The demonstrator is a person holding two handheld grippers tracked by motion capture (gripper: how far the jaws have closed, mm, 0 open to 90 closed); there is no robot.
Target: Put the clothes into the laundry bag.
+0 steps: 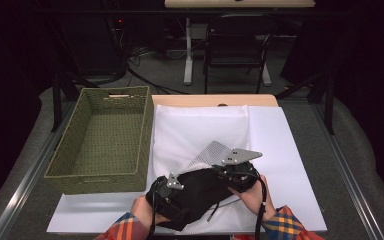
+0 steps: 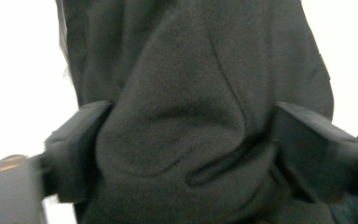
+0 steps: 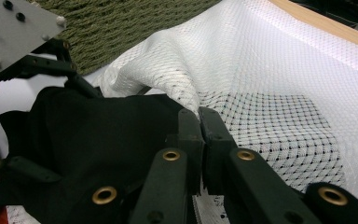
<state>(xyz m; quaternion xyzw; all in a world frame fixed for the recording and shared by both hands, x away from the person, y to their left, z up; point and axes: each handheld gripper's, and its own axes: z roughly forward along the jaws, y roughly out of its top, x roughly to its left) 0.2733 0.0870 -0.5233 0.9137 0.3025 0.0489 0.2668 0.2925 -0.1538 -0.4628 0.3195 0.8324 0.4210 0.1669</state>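
Presently, left gripper point(image 2: 186, 140) clamps the black garment point(image 1: 200, 192) and right gripper point(image 3: 199, 122), jaws pressed together, pinches the mesh bag point(image 3: 261, 79); a weak pinch could release it.

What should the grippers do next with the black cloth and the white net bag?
Probably slide the black cloth a little deeper into the white net bag. The left gripper clamps a bunch of the cloth, the right gripper pinches the bag's edge, and most of the cloth lies outside the bag.
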